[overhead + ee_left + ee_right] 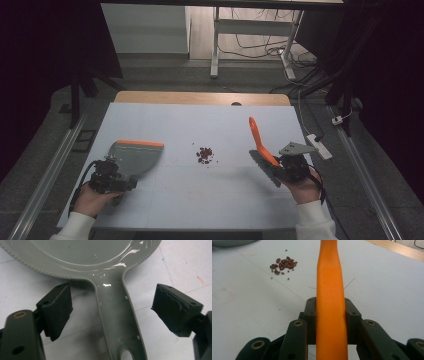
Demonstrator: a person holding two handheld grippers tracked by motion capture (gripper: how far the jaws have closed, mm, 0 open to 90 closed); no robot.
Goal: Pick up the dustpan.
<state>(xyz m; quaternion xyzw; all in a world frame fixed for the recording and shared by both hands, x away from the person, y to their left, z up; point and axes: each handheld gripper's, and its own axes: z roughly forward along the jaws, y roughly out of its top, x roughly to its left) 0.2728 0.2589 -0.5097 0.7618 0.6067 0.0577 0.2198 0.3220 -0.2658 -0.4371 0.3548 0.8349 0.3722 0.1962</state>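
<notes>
A grey dustpan (136, 156) with an orange lip lies flat on the left of the white table. My left gripper (121, 176) sits at its near end. In the left gripper view it (113, 298) stands open, its jaws apart on either side of the dustpan's handle (117, 322) and not touching it. A small pile of dark red beans (204, 155) lies mid-table, also seen as beans (283, 264) from the right. My right gripper (280, 166) is shut (330, 308) on the orange handle (329, 285) of a brush (259, 140), whose grey bristles (264, 168) hang near the table.
The white table top (200, 200) has a wooden strip (200, 97) along its far edge. A white power strip (320, 145) lies off the right side. Desk legs and cables (260, 45) are on the floor beyond.
</notes>
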